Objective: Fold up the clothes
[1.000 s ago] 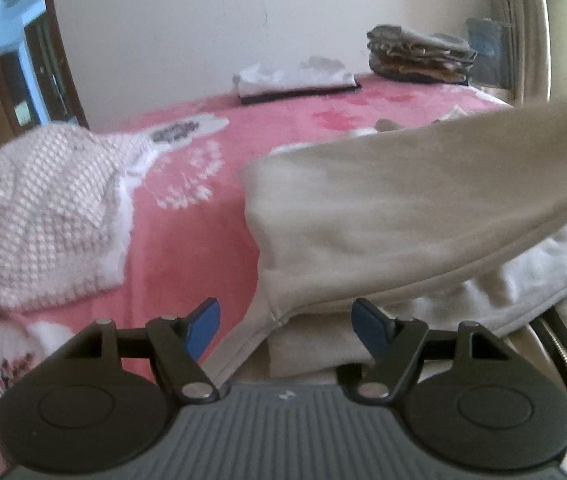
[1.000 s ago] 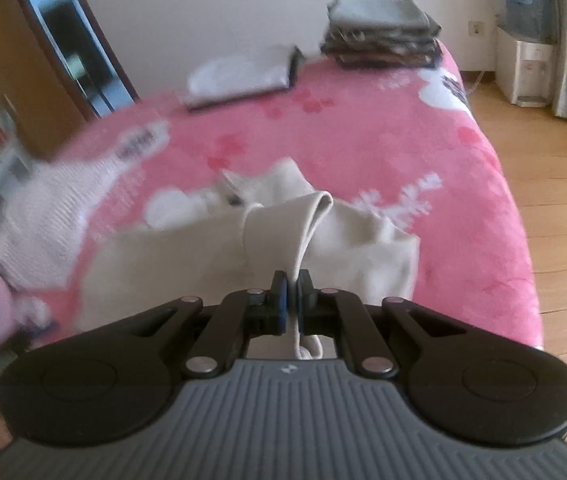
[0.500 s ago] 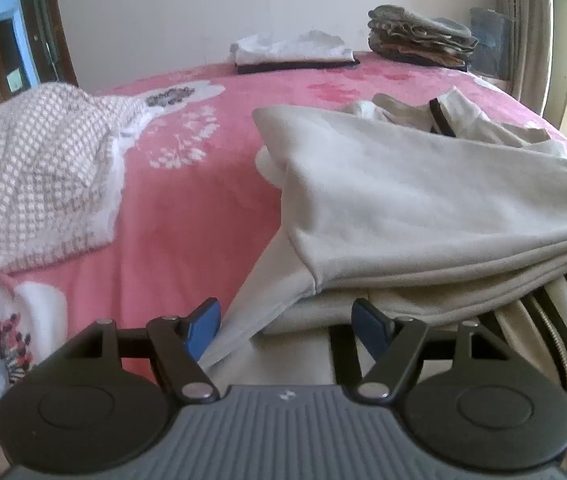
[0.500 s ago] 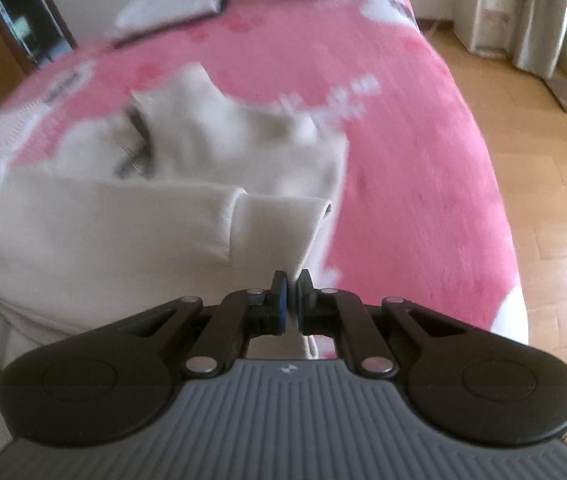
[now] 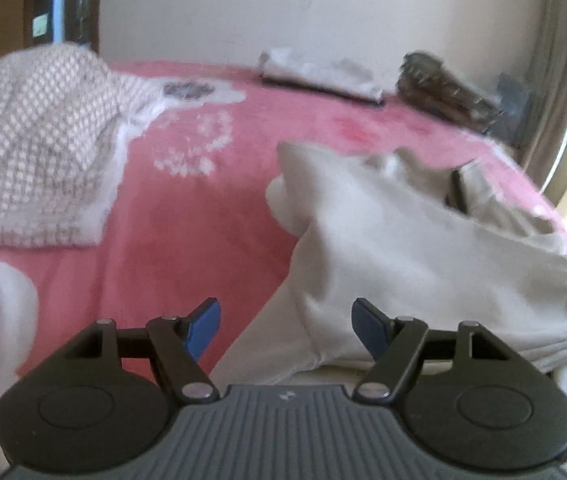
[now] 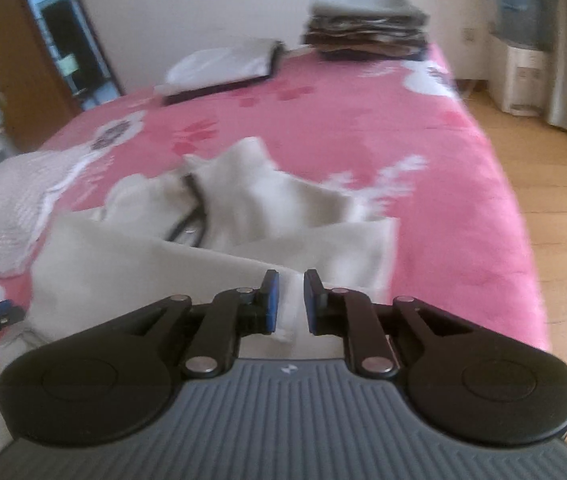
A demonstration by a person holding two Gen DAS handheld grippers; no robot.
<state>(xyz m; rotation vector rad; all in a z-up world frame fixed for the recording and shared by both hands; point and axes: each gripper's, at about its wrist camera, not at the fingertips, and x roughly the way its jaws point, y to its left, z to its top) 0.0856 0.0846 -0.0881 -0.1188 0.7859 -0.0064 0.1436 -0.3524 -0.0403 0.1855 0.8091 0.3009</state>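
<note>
Now right gripper (image 6: 290,300), jaws slightly apart, straddles cream garment (image 6: 131,264) cuff; left gripper (image 5: 285,330) wide open, hem just ahead.

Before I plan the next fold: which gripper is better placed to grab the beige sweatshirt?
Left gripper: wide open, beige sweatshirt edge between its fingers. Right gripper is barely parted.

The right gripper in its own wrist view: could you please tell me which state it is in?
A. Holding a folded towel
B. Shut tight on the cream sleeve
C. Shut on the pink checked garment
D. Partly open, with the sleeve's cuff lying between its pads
D: the right gripper shows a clear gap between its blue pads, with the cuff of the cream garment lying loose in it.
</note>
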